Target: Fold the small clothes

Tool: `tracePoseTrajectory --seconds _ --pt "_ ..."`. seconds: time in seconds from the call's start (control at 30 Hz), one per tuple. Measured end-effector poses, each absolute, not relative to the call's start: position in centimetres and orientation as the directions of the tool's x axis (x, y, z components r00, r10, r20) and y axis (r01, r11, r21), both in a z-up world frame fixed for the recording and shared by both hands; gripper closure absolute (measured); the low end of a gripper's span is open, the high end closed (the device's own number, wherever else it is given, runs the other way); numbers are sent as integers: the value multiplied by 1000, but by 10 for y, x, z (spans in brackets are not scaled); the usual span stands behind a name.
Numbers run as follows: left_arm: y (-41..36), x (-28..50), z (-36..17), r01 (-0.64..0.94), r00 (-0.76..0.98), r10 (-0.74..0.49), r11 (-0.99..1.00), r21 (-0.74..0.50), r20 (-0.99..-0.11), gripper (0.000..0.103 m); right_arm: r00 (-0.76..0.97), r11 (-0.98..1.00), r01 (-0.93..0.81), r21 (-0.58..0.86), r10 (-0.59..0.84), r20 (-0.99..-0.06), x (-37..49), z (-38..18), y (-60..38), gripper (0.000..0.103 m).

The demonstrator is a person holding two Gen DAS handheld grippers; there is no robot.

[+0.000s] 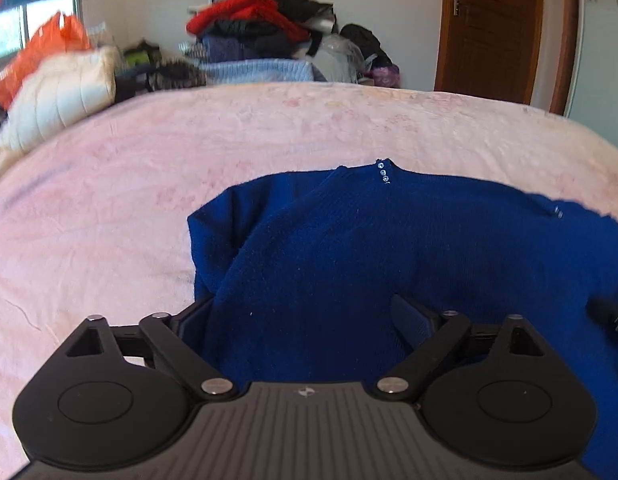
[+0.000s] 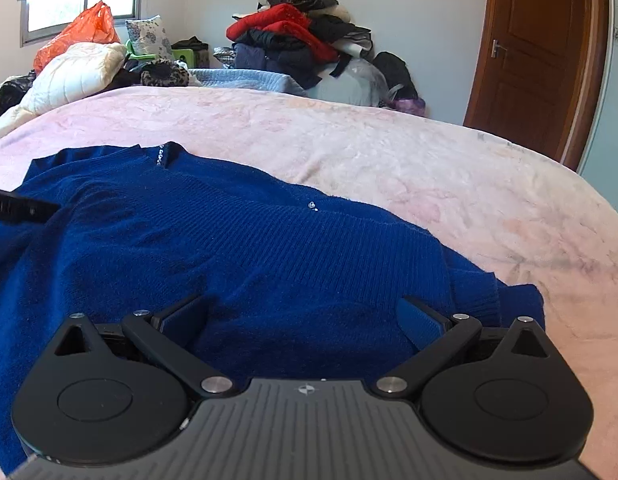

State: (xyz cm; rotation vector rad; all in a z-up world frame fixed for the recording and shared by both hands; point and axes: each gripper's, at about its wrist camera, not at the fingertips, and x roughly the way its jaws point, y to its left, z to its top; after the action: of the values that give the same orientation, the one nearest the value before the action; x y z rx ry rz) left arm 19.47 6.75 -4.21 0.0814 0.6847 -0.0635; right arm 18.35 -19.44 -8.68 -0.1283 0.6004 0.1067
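Observation:
A dark blue knitted sweater [image 1: 389, 240] with small rhinestones at the neck lies on the pink bed cover [image 1: 109, 208]. My left gripper [image 1: 305, 316] is open, its fingers spread wide over the sweater's near left edge, with a fold of cloth between them. In the right wrist view the sweater [image 2: 237, 248] fills the middle and left. My right gripper [image 2: 305, 312] is open, fingers spread over the sweater's near right part. The left gripper's tip [image 2: 21, 208] shows at the left edge; the right gripper's tip [image 1: 609, 314] shows at the left wrist view's right edge.
A pile of red and dark clothes [image 2: 297, 36] stands at the far side of the bed. A white quilted pillow [image 2: 77, 76] and an orange plastic bag [image 2: 81, 32] lie far left. A brown wooden door [image 2: 537, 52] is at the right.

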Motion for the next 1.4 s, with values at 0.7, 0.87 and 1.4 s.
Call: tracePoseTrajectory --seconds 0.7,0.87,1.4 --pt "69 185 -54 15 801 -3 1000 14 -598 0 826 988 -127 -84 58 -561 183 -89 -193 0" --pt "74 186 -53 16 796 -20 1000 -12 -606 0 813 997 -62 -45 24 -582 178 -82 -191 1" --pt "83 157 -37 59 801 31 990 129 -598 0 859 980 -144 -135 56 -509 124 -70 -125 2"
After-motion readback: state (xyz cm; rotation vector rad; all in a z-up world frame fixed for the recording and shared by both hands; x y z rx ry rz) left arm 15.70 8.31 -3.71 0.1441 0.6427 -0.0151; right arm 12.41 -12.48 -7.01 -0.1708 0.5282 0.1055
